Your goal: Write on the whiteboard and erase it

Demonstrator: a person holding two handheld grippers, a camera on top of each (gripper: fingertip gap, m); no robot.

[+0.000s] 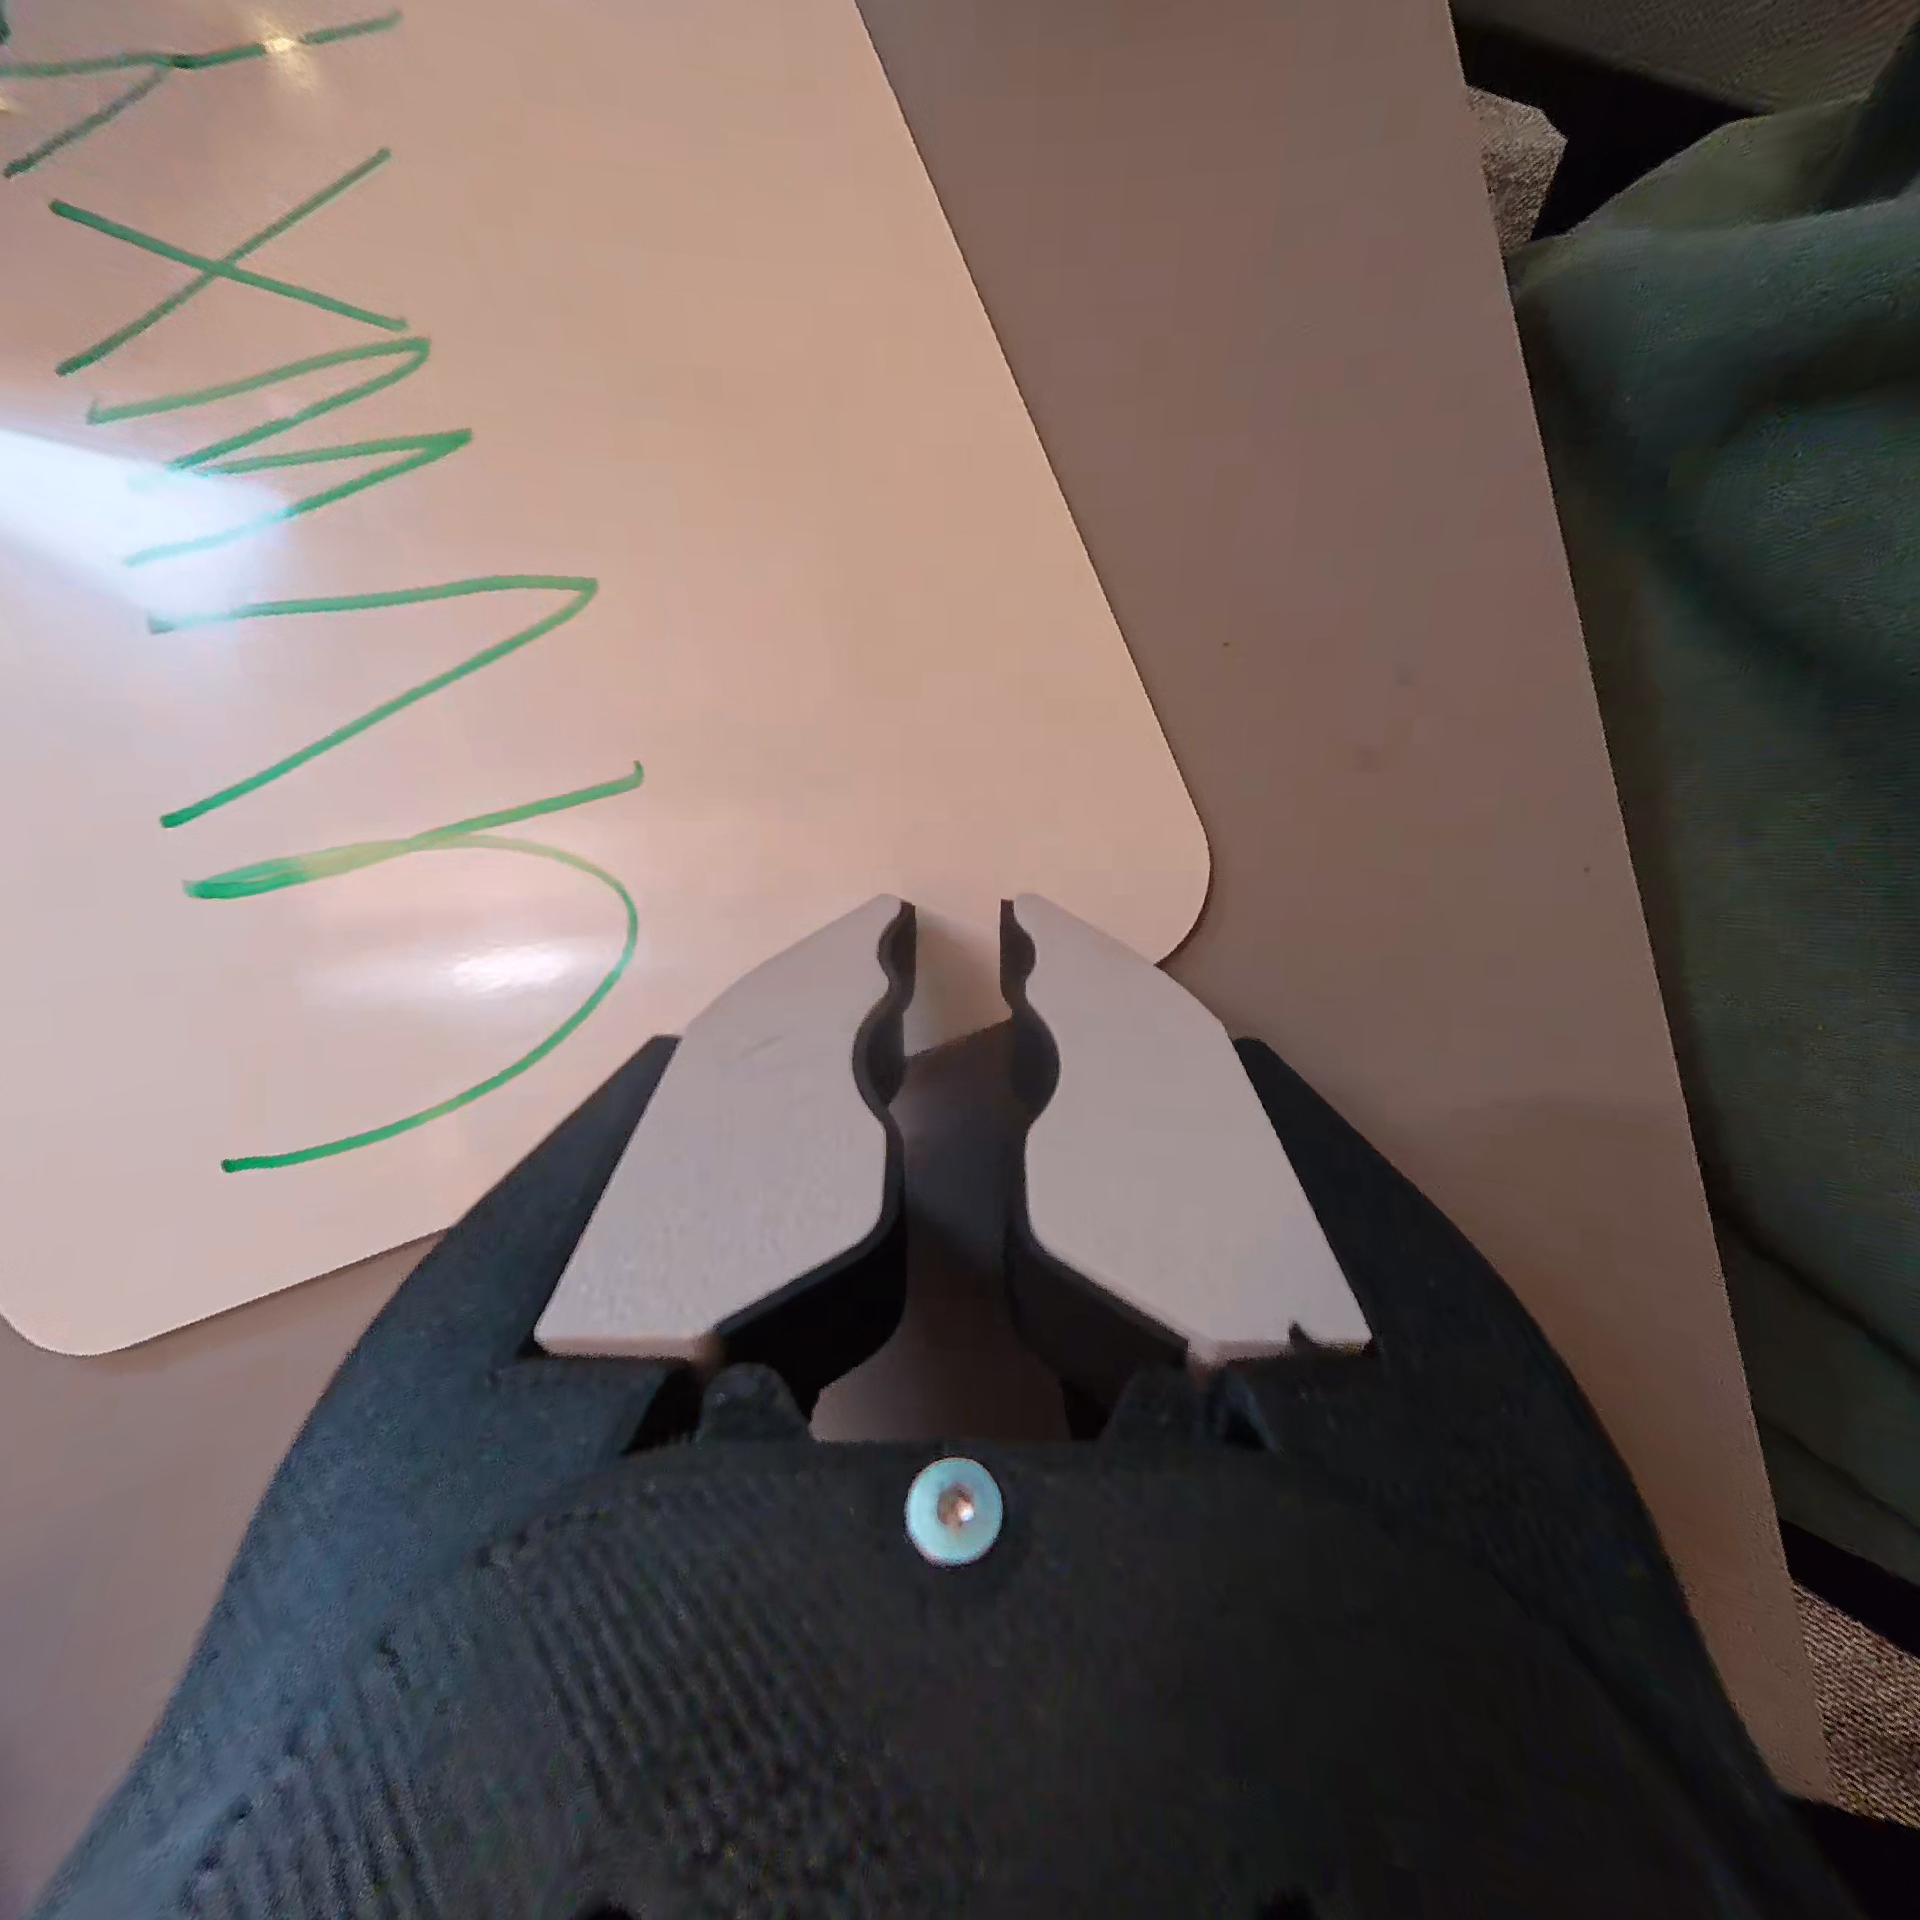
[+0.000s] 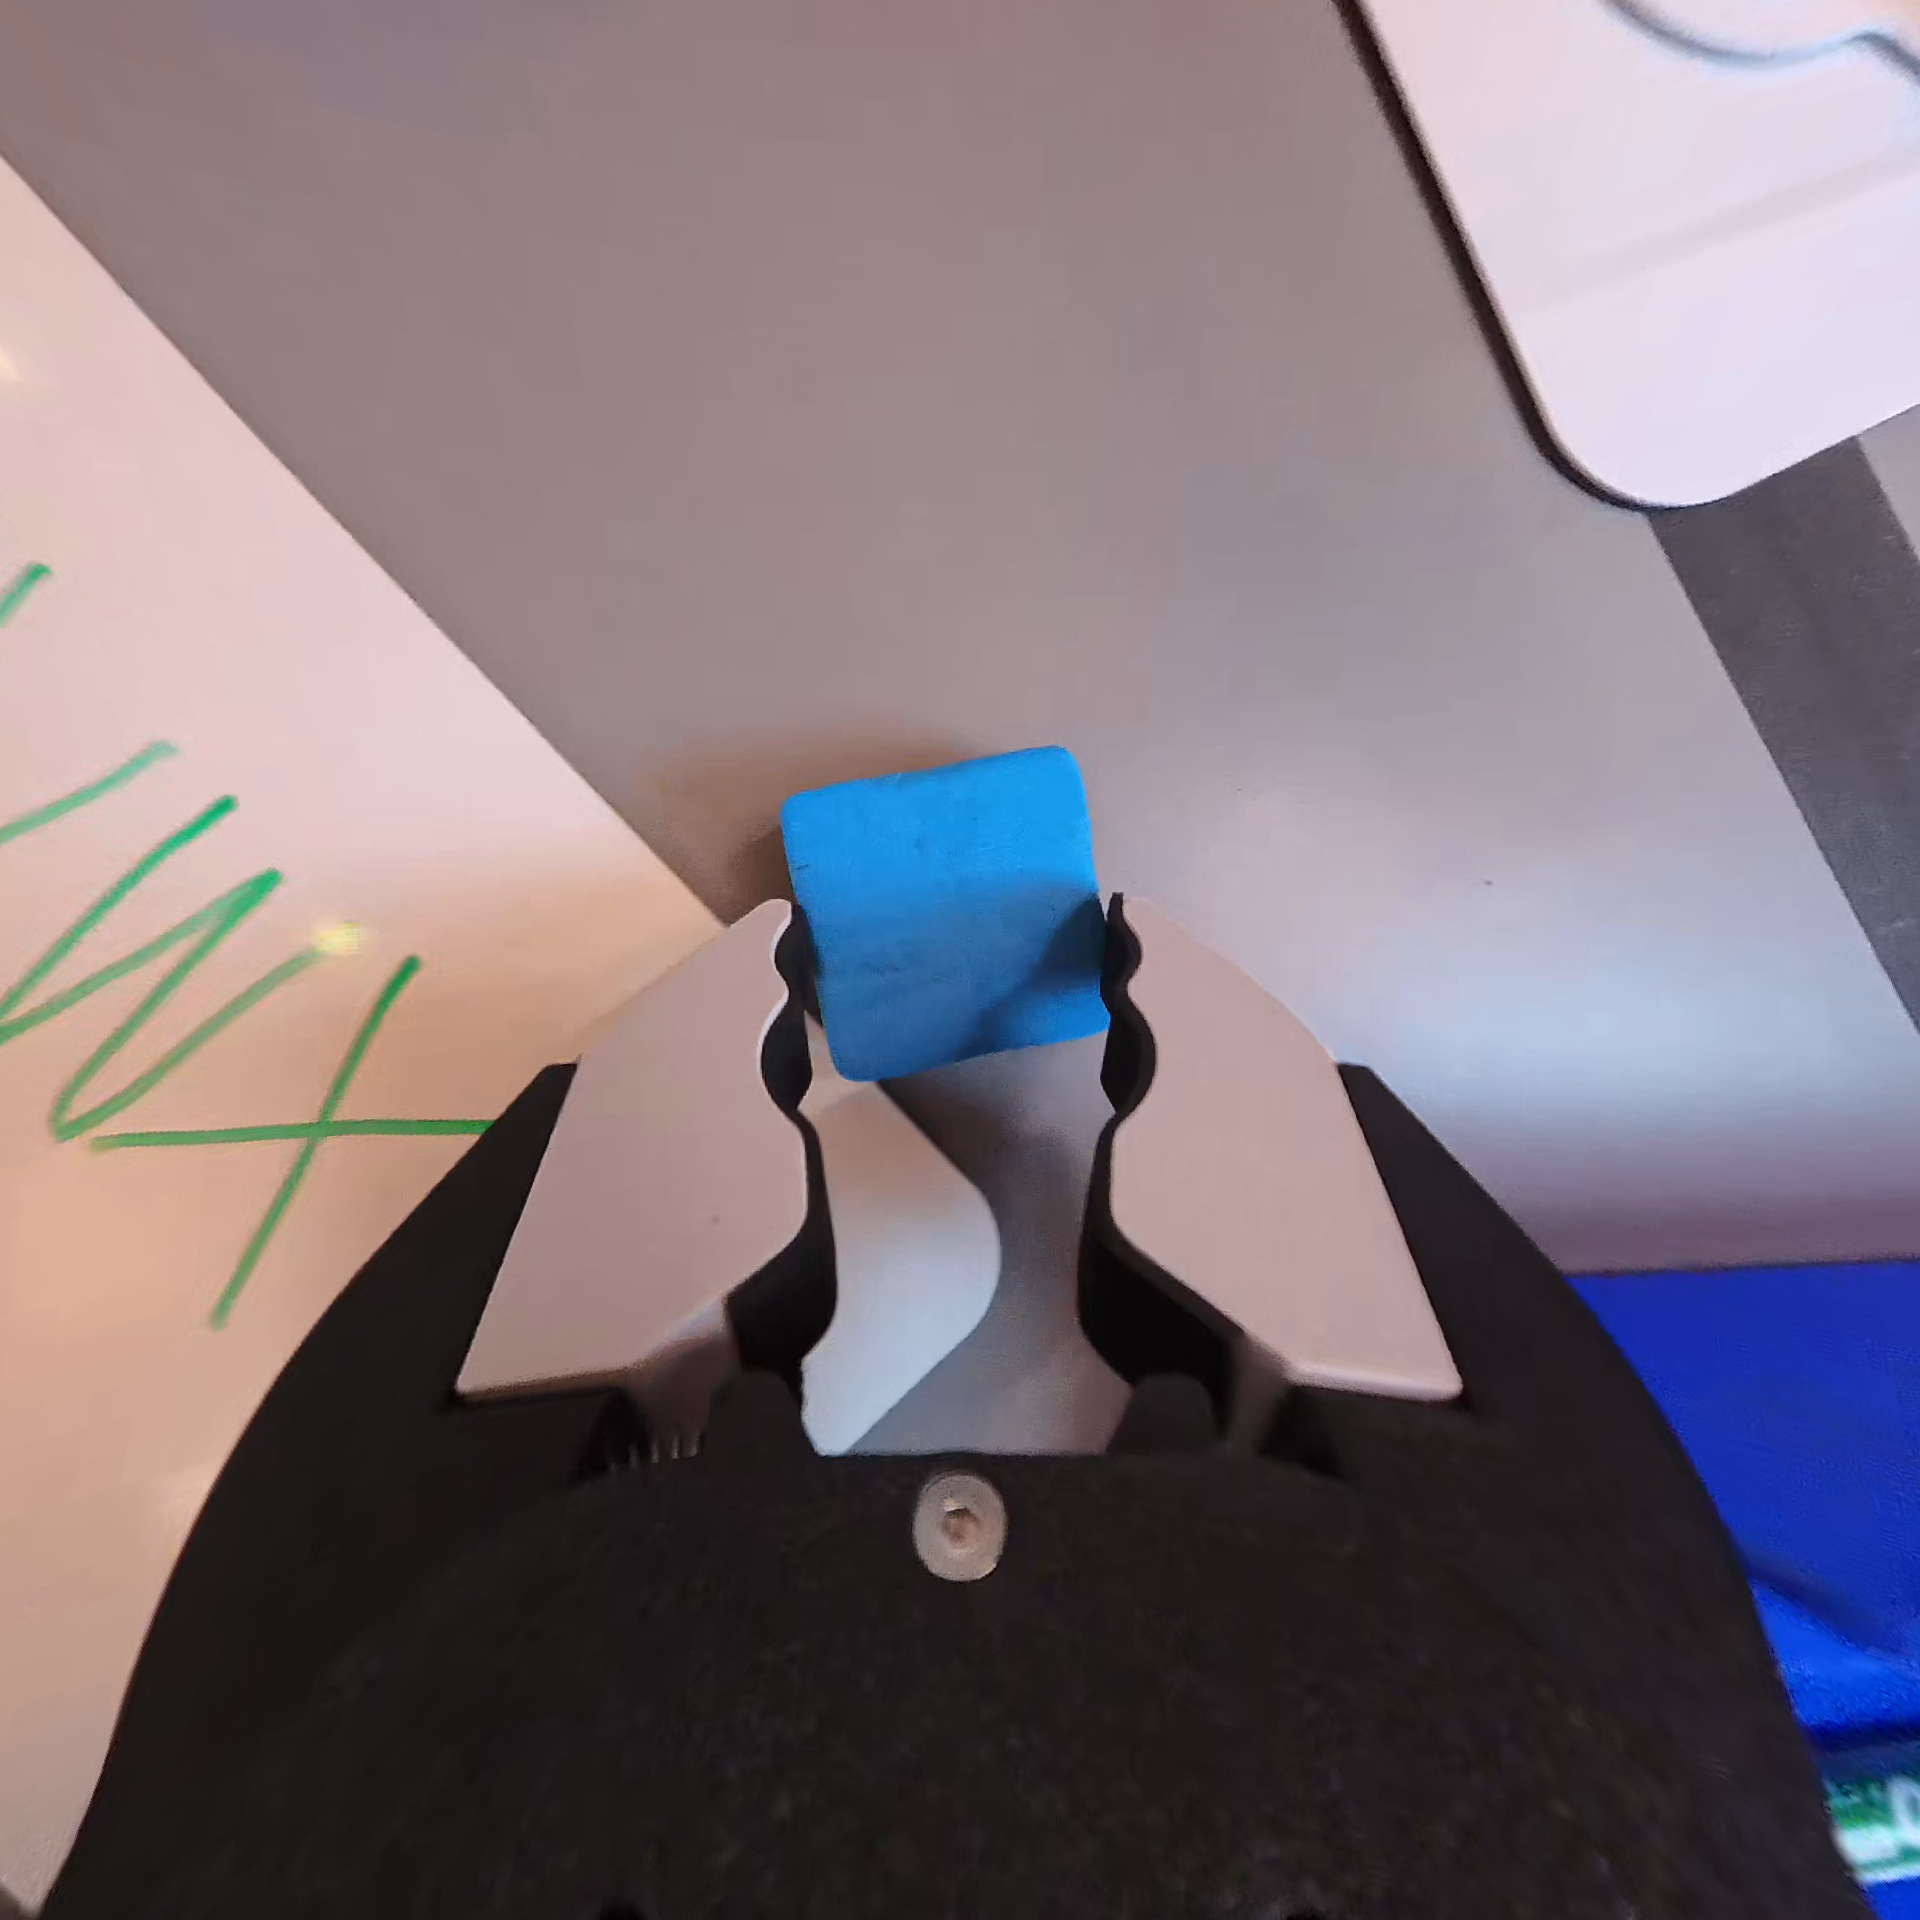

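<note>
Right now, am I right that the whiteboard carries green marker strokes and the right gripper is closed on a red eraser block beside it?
Not quite: the eraser block is blue, not red, as the right wrist view shows. The rest holds: the whiteboard carries green marker strokes, and the right gripper is closed on the block beside it.

Glossy pale cream whiteboard sheet [image 1: 790, 582] scrawled with bright green marker strokes [image 1: 416, 717], matte grey-beige tabletop [image 1: 1351, 727], bright blue square foam eraser [image 2: 940, 909], pale grey gripper fingers [image 2: 665, 1174] on black ridged bodies, dull green cloth [image 1: 1766, 623], deep blue fabric [image 2: 1787, 1455]
</note>
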